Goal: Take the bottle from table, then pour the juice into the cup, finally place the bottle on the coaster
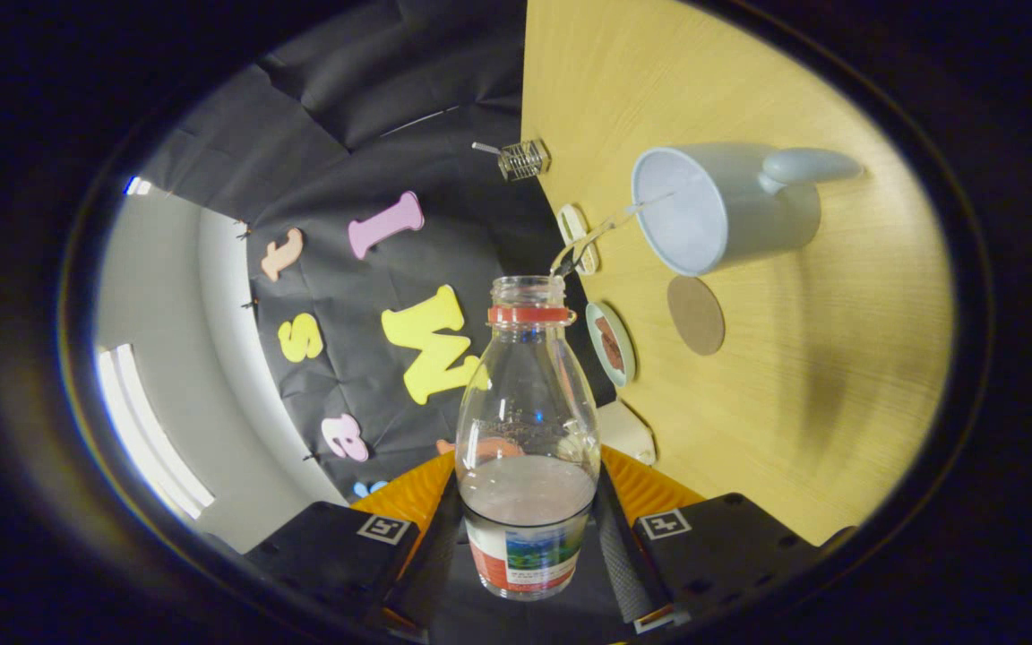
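Note:
My gripper [527, 546] is shut on a clear glass bottle [529, 430] with a red neck ring and a label at its base; both fingers press on its lower body. The view is rolled sideways, so the bottle is tipped toward the wooden table [838, 376]. A thin stream of clear liquid [601, 233] runs from the bottle's mouth into the pale blue cup [713, 210], which has a handle on its far side. A round brown coaster [695, 314] lies on the table beside the cup, beyond the bottle's neck. Some liquid remains low in the bottle.
A small round dish with something brown in it [611, 343] sits near the table's edge, close to the bottle's shoulder. A white oval piece [577, 235] and a small wire holder [520, 159] stand along the same edge. A white block [628, 430] lies just ahead of my fingers.

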Motion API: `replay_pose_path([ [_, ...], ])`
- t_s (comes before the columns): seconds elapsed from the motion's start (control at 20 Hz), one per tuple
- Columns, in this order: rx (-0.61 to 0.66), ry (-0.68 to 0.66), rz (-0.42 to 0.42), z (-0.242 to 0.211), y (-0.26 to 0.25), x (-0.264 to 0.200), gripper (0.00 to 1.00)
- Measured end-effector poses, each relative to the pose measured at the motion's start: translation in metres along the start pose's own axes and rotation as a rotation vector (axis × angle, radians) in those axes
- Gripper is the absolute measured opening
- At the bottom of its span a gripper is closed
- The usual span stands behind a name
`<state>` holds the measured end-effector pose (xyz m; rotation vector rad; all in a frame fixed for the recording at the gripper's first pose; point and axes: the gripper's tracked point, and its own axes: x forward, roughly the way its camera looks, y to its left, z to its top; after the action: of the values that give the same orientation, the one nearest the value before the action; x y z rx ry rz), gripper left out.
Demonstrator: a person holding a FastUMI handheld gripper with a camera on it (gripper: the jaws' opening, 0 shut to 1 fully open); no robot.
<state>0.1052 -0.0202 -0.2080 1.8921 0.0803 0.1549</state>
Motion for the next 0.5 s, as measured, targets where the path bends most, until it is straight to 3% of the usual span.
replay_pose_path([
  [0.5, 0.113, 0.013, -0.001, -0.006, 0.013, 0.004, 0.78],
])
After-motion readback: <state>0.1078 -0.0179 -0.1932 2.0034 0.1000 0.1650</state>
